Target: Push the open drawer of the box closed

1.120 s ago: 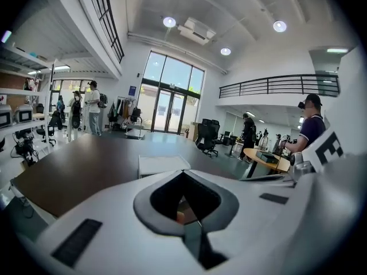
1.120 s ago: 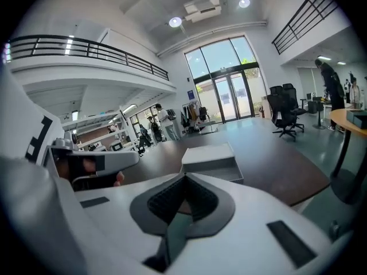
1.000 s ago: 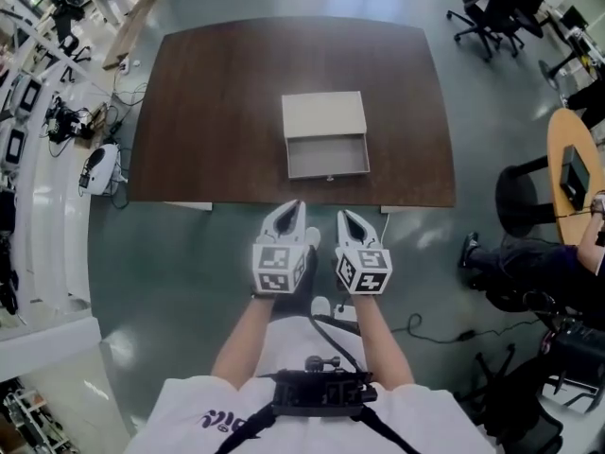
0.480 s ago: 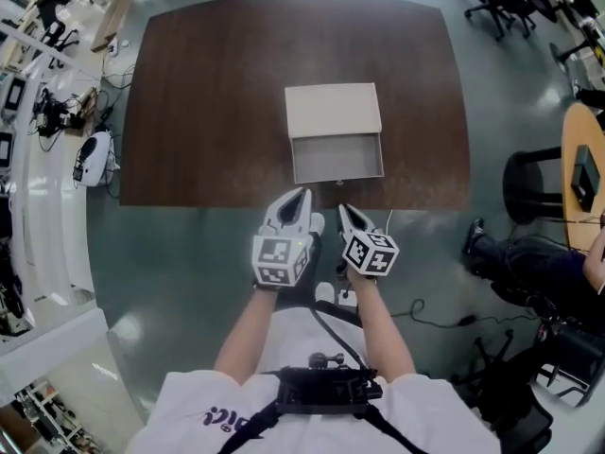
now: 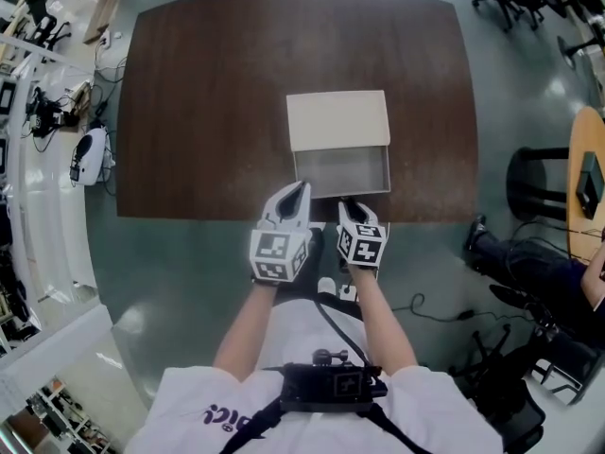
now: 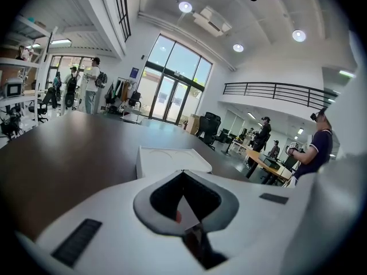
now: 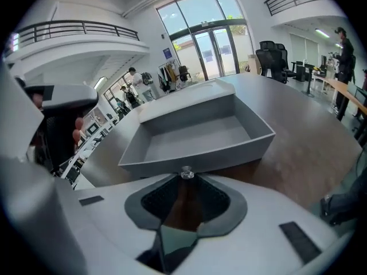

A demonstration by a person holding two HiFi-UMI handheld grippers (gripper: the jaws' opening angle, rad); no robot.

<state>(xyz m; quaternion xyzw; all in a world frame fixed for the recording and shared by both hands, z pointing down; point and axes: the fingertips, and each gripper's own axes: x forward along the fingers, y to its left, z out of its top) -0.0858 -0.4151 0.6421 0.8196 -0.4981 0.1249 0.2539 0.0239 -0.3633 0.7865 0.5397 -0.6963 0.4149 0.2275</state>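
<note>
Dark wood table fills the head view. A pale box sits near its middle, and the drawer is pulled out toward the person, empty. Both grippers are at the table's near edge. The left gripper points at the drawer's left front corner, and the right gripper is at the middle of the drawer front.

In the left gripper view the jaws are pressed together with nothing between them. Past their tips lies the box, with bare table to its left. This gripper is lined up beside the drawer front rather than on it, and whether it touches anything cannot be told.

In the right gripper view the jaws are also pressed together and hold nothing. Their tips sit right at the small knob in the middle of the drawer front — touching or just short of it, I cannot tell. The box lies beyond the open tray.

The risks lie mostly in how the push lands:
- **Box sliding:** The box looks light and stands loose on the table, so a push may slide the whole box away instead of running the drawer in. Nothing braces its far side.
- **Slipping off the knob:** The knob is small and rounded, so narrow tips bearing on it could slip off to one side or ride over the drawer's rim.
- **Drawer jamming:** If the left gripper presses the corner while the right presses the centre, the uneven load could twist the drawer in its runners and jam it part-way — a straight, centred push on the flat front below or beside the knob looks safer.
</note>
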